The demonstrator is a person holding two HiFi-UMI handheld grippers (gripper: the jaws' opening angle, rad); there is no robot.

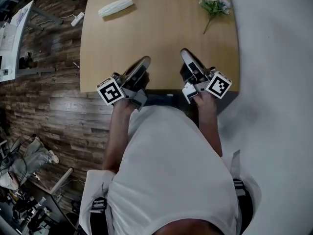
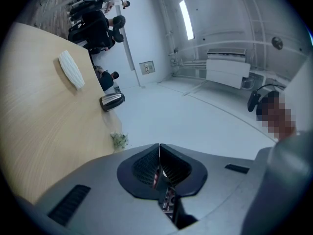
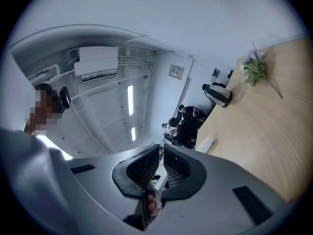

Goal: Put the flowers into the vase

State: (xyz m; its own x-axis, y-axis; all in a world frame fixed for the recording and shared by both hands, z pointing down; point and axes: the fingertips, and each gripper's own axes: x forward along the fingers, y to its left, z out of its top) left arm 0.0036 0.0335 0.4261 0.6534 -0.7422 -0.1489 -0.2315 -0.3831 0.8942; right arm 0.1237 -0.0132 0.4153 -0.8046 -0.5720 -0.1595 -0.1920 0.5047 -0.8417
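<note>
Wood-plank floor [image 1: 54, 106] runs along the left side of the surface [image 1: 161, 38]. A white power strip [image 1: 77, 18] lies on that floor, just off the surface's far-left corner.

White ribbed object [image 1: 116, 7]: on its side, on the far-left part of the surface.

Left tongs [image 1: 145, 61]: held over the surface's near edge, left of centre, pointing out across the surface. Jaws pressed together, nothing between them. The marker cube sits at the back end, over the floor side of that edge.

Right tongs [image 1: 184, 53]: over the same near edge, right of centre, also pointing out across the surface. Jaws drawn together, nothing held.

Dark shiny vessel [image 2: 112, 100]: upright at the surface's far edge. In the left gripper view it sits between the ribbed object and the flowers.

Flowers [image 1: 214, 6]: a small sprig with green leaves and pale blossoms, lying flat on the far-right part of the surface. The stem points back toward the near edge. Well apart from both tongs, and not in the vessel.

Pale floor [image 1: 274, 82] lies to the right of the surface. A person in a white shirt [image 1: 171, 170] stands at the surface's near edge.
</note>
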